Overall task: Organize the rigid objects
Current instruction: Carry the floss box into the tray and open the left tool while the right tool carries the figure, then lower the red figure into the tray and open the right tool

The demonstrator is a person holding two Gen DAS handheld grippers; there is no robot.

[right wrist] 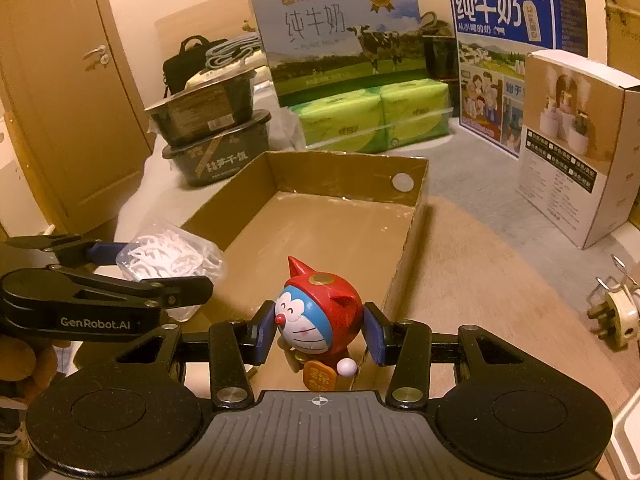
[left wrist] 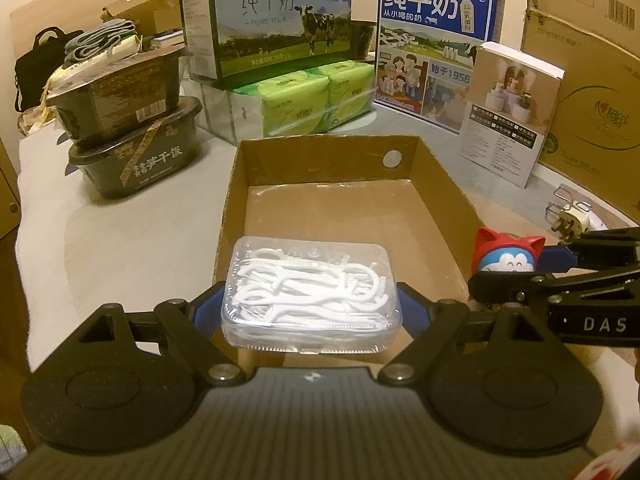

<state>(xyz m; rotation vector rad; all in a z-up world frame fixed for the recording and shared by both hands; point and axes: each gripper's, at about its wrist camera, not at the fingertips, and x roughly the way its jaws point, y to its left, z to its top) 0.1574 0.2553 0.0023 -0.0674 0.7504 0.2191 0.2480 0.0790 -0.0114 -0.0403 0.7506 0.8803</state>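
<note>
Looks like a home room used for storage — wooden door (right wrist: 60, 92) with lever handle, milk cartons (left wrist: 280, 16) on tissue packs (left wrist: 316, 96), stacked instant-meal tubs (left wrist: 136, 152), a laptop bag (left wrist: 38, 60), shipping boxes (left wrist: 584, 60) — all under warm lamplight

Black left gripper (left wrist: 311, 307) w/ blue pads, silver screws, "GenRobot.AI" text
</note>
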